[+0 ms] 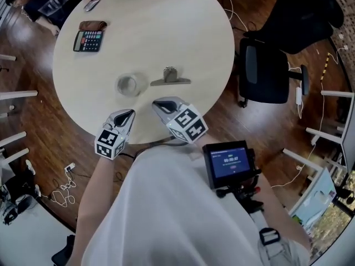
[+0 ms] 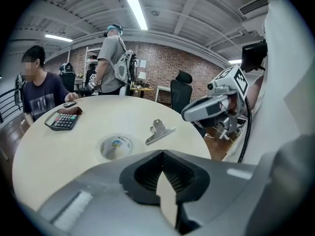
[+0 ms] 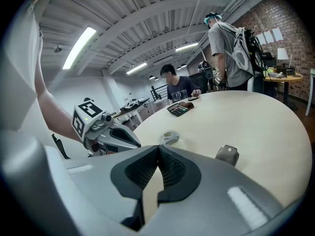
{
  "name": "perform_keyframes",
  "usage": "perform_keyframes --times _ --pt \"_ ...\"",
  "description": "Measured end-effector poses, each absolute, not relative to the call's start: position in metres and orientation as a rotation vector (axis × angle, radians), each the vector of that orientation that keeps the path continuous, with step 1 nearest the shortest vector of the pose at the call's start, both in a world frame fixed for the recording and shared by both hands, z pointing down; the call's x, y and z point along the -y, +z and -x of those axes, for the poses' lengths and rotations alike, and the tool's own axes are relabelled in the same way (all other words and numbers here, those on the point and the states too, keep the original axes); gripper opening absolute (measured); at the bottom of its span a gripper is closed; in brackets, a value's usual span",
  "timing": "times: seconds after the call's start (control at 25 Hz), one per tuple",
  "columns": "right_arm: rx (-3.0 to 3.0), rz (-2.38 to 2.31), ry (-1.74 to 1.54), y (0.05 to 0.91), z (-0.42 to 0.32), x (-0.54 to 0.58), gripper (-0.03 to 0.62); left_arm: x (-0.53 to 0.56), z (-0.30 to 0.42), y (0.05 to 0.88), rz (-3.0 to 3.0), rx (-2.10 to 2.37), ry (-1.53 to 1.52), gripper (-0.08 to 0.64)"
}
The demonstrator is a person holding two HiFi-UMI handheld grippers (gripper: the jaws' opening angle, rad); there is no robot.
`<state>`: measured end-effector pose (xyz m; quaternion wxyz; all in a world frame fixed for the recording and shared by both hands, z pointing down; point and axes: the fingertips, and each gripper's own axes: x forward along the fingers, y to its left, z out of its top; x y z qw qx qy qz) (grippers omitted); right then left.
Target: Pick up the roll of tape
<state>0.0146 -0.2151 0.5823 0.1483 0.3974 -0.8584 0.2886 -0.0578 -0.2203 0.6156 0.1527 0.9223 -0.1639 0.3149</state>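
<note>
Tape roll [image 1: 120, 86]: translucent ring

Strip lights [image 2: 138, 13] shine evenly; fisheye edges warp.

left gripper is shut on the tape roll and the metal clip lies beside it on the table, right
No: the left gripper is shut on nothing. The left gripper view shows the tape roll lying on the table beyond its jaws. The metal clip does lie beside the roll.
</note>
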Motion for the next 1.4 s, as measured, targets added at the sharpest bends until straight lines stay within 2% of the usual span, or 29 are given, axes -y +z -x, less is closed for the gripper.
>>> perform_keyframes --times 0.4,0.64,0.84,1.04,1.4 --pt "2.476 -1.139 0.878 0.590 -0.029 0.211 0.008 0.227 0.053 0.646 -2.678 0.327 1.276 0.018" --pt "2.480 -1.144 0.893 0.590 -0.044 0.210 0.008 0.237 0.047 0.661 -2.629 0.285 1.429 0.062" --pt "2.476 -1.167 0.913 0.592 -0.045 0.213 0.008 0.256 0.059 0.673 -2.585 0.226 1.622 0.140" --pt "2.467 -1.198 0.928 0.592 -0.053 0.208 0.008 0.265 0.055 0.686 -2.553 0.068 1.836 0.179" --pt "2.433 -1.316 0.961 0.593 -0.082 0.193 0.008 0.277 0.052 0.717 -2.392 -0.121 2.085 0.206"
